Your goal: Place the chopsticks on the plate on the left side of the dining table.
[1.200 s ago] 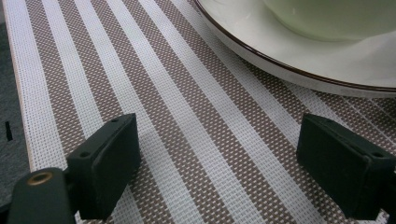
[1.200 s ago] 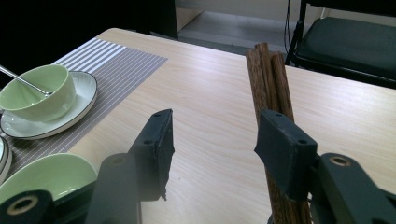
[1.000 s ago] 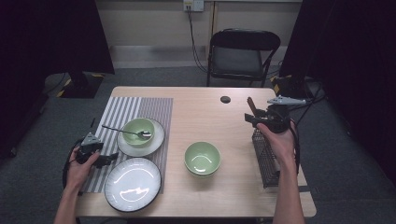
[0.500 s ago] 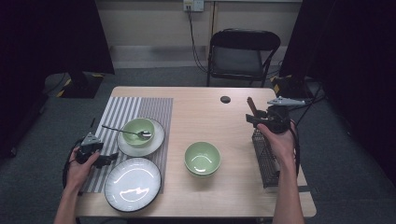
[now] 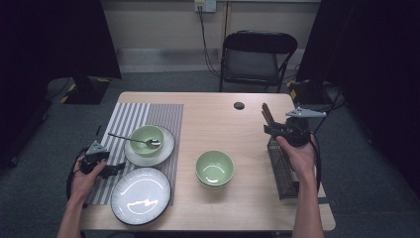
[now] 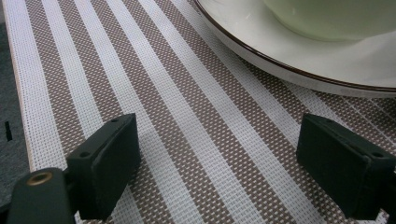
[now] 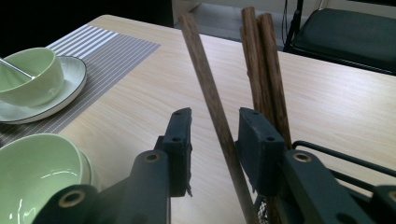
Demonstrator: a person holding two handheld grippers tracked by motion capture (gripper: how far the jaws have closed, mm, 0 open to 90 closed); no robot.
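Brown wooden chopsticks (image 5: 267, 115) stand in a black wire rack (image 5: 285, 168) at the table's right edge. My right gripper (image 5: 268, 130) is at their tops. In the right gripper view one chopstick (image 7: 201, 60) leans between the jaws of that gripper (image 7: 215, 121), with a gap on each side, so it is open; the other chopsticks (image 7: 264, 56) stand behind the right jaw. My left gripper (image 5: 118, 168) rests low over the striped placemat (image 5: 138, 116), open and empty (image 6: 215, 140), just short of the small plate (image 6: 289, 60).
A green bowl (image 5: 147, 139) with a spoon (image 5: 130, 139) sits on the small plate (image 5: 166, 148). A large white plate (image 5: 141, 196) lies near the front left. Stacked green bowls (image 5: 214, 167) stand mid-table. A black disc (image 5: 239, 105) lies at the back; a chair (image 5: 257, 57) stands beyond.
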